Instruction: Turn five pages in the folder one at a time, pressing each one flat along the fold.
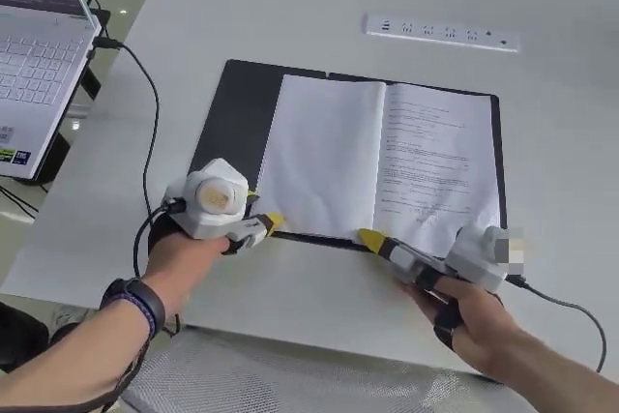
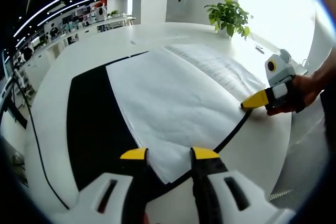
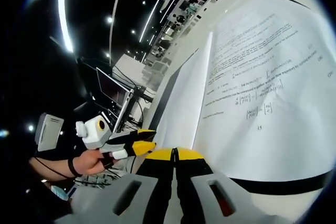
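Observation:
A black folder [image 1: 232, 113] lies open on the white table. Its left leaf is a blank white page [image 1: 319, 152], its right leaf a printed page [image 1: 440, 162]. My left gripper [image 1: 269, 223] sits at the blank page's near left corner, and in the left gripper view its yellow tips [image 2: 169, 154] stand apart over that page corner [image 2: 163, 166]. My right gripper [image 1: 368, 236] rests at the near end of the fold; its yellow tips [image 3: 176, 153] are pressed together with nothing between them. The fold [image 3: 202, 93] runs away from them.
A laptop [image 1: 34, 55] stands at the far left with a black cable [image 1: 150, 132] trailing past the folder. A white power strip [image 1: 440, 32] lies behind the folder. A potted plant [image 2: 228, 17] stands far off. A mesh chair back [image 1: 290, 384] is at the near edge.

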`<action>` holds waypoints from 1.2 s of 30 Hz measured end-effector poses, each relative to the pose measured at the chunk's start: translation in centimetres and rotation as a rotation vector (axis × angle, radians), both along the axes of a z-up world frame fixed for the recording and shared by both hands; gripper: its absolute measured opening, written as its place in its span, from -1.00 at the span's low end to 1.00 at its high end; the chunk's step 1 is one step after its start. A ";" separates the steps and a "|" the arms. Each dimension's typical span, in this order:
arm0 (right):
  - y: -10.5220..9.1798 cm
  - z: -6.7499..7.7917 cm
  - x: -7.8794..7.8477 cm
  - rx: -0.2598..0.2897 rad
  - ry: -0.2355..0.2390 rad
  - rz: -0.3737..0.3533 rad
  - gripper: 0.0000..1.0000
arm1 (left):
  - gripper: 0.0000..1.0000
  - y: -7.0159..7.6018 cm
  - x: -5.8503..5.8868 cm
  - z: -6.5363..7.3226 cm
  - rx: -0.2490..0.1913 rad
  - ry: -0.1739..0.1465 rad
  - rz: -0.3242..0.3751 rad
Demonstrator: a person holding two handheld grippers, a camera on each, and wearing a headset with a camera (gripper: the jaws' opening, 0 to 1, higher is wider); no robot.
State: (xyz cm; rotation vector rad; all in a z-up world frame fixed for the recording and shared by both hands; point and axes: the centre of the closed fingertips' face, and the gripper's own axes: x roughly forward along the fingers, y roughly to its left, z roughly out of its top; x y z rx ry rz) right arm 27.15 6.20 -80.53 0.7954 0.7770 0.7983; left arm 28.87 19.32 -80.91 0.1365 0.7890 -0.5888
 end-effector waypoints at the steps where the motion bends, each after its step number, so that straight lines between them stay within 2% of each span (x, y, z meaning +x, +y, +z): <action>1: 0.0 -0.1 0.0 -0.004 0.000 0.002 -1.00 | -0.37 0.0 0.0 0.0 0.001 0.002 -0.003; 5: 0.1 0.3 -0.2 -0.029 -0.011 0.016 -1.00 | -0.32 -0.1 0.2 -0.2 0.004 0.014 -0.009; 10: -0.1 1.4 -0.4 -0.027 -0.037 0.037 -0.85 | -0.23 -0.1 -0.1 -0.4 -0.001 0.028 0.000; 15: -1.0 2.4 -0.2 -0.024 -0.060 0.020 -0.81 | -0.18 0.1 0.0 -0.4 0.004 0.028 0.002; 18: -1.6 3.1 0.1 -0.035 -0.091 0.011 -0.78 | -0.17 0.3 0.3 0.7 -0.005 0.012 0.015; 20: -2.2 3.3 0.2 -0.071 -0.118 0.021 -0.72 | -0.16 0.4 0.5 1.3 -0.007 0.003 0.017; 23: -3.0 3.4 0.5 -0.086 -0.131 0.016 -0.60 | -0.11 0.4 0.5 1.9 -0.004 -0.006 0.015; 31: -6.0 4.1 1.2 -0.174 -0.184 -0.003 -0.49 | -0.06 0.1 0.2 3.5 -0.021 -0.029 0.018; 36: -8.4 4.4 1.7 -0.216 -0.201 -0.017 -0.44 | -0.05 -0.1 0.1 4.5 -0.035 -0.049 0.021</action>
